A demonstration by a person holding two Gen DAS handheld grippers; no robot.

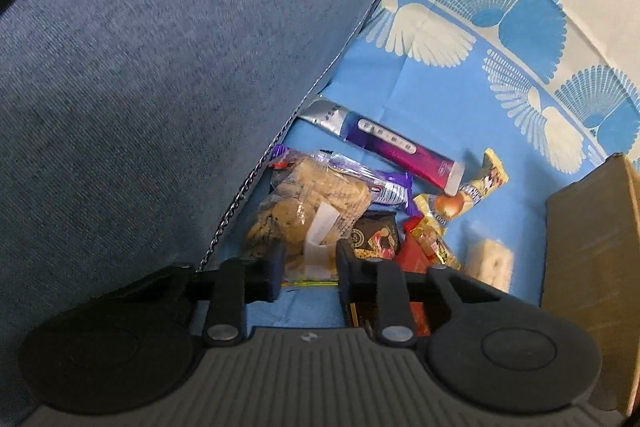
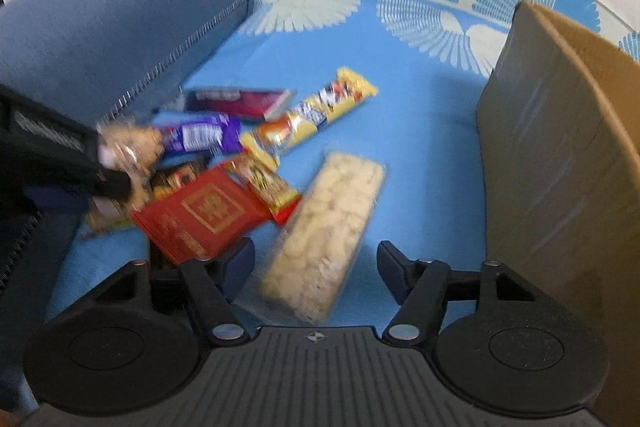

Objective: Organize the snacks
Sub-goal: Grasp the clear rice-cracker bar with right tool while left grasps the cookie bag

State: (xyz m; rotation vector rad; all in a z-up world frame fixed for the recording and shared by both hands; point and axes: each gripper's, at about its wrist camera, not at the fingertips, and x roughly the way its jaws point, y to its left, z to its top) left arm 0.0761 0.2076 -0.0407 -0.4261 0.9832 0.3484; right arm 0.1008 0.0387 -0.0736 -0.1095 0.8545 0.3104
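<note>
The snacks lie in a loose heap on a blue cloth (image 2: 400,131) printed with pale fan shapes, crowded against a blue-grey fabric cushion (image 1: 160,67) with a zipper along its edge. The left tongs (image 1: 308,259) have their two fingers set either side of a clear bag of brown biscuits (image 1: 312,203) and look to be pinching its lower part; the right wrist view, though blurred, shows the same tongs reaching in from the left onto that bag. Behind the bag rests a purple wrapper (image 1: 384,183), and beyond it a long purple and silver stick pack (image 1: 384,143) lies at a slant, its far end tucked near the cushion. A yellow wrapped bar (image 1: 460,199) sits beside the stick pack's near end, touching it. Right of the biscuit bag are a dark packet with gold print (image 1: 374,235) and a red packet (image 2: 204,215), the latter overlapped by a small red and yellow sachet (image 2: 264,183). The right tongs (image 2: 316,267) are spread wide, hovering over a clear pack of pale puffed snacks (image 2: 332,227) that lies between their fingers without clearly touching either. A brown cardboard box (image 2: 560,167) stands upright on the right edge of the cloth, near the pale pack.
</note>
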